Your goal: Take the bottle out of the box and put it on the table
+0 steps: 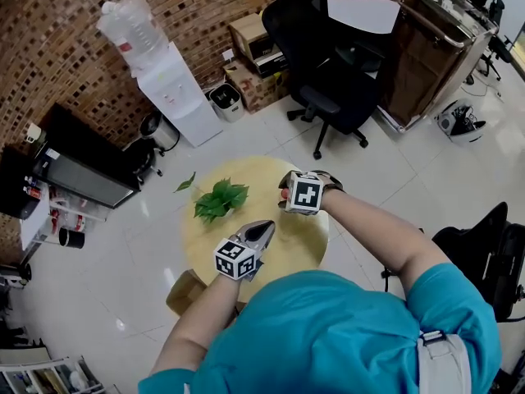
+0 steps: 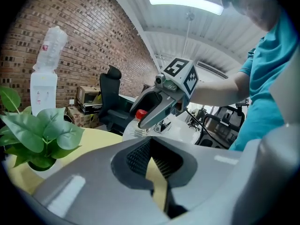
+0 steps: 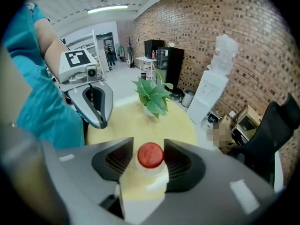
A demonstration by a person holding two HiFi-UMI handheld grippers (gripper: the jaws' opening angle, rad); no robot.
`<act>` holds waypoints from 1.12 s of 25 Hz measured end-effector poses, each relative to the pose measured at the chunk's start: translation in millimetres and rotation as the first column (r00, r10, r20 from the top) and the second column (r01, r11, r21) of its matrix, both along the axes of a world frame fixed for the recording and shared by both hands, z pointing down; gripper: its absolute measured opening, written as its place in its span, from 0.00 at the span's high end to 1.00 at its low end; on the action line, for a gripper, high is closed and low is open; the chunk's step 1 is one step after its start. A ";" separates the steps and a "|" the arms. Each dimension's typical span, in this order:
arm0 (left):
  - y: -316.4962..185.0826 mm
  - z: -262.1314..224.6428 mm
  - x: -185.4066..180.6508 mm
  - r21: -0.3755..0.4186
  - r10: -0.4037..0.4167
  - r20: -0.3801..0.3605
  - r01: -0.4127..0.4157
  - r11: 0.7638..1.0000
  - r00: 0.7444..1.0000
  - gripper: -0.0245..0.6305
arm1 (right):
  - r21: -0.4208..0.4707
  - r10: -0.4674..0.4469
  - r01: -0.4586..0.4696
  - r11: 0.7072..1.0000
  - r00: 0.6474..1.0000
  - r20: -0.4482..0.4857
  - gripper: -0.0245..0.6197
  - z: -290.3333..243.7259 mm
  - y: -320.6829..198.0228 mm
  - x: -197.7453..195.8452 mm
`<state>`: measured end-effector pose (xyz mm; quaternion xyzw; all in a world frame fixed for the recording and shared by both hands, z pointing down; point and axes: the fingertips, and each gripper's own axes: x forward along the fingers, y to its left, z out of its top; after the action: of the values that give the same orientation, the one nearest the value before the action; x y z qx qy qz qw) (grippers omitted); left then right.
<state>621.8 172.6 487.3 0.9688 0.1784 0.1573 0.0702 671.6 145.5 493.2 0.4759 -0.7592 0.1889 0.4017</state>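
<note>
One bottle (image 3: 148, 176), red cap up, sits upright between the right gripper's (image 3: 149, 143) jaws, which are slack around it, near the round table's (image 1: 289, 253) rim. The left gripper (image 1: 267, 226) is clenched and empty over mid-table. One plant (image 1: 220, 199) is at the far-left edge. Bare yellow top lies open between plant and both grippers.

One bottle (image 3: 146, 176), one plant (image 1: 220, 200), one table (image 1: 299, 243)

The clear, red-capped plastic bottle (image 3: 150, 155) is hidden in the head view behind the right hand-held gripper (image 1: 285, 192), whose own body covers the bottle's base in the right gripper view. The person's left arm (image 1: 197, 327) overlaps the tan box (image 1: 182, 292).
</note>
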 end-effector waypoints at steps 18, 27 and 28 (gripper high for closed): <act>-28.6 -34.2 -51.4 -0.031 0.147 -0.078 -0.150 0.988 0.986 0.97 | 0.351 0.387 -0.442 0.825 0.896 0.219 0.55 -53.7 14.1 35.5; -31.2 -53.5 -71.6 -0.043 0.160 -0.123 -0.166 0.985 0.979 0.97 | 0.484 0.449 -0.536 0.692 0.844 0.293 0.61 -93.8 65.7 14.7; -28.2 -57.6 -73.7 -0.044 0.159 -0.122 -0.166 0.985 0.980 0.97 | 0.495 0.450 -0.539 0.681 0.842 0.298 0.64 -98.9 74.2 13.0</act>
<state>548.1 144.3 429.7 0.9563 0.2650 0.0999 0.0723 684.7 219.7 394.3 0.7438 -0.6509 0.0949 0.1184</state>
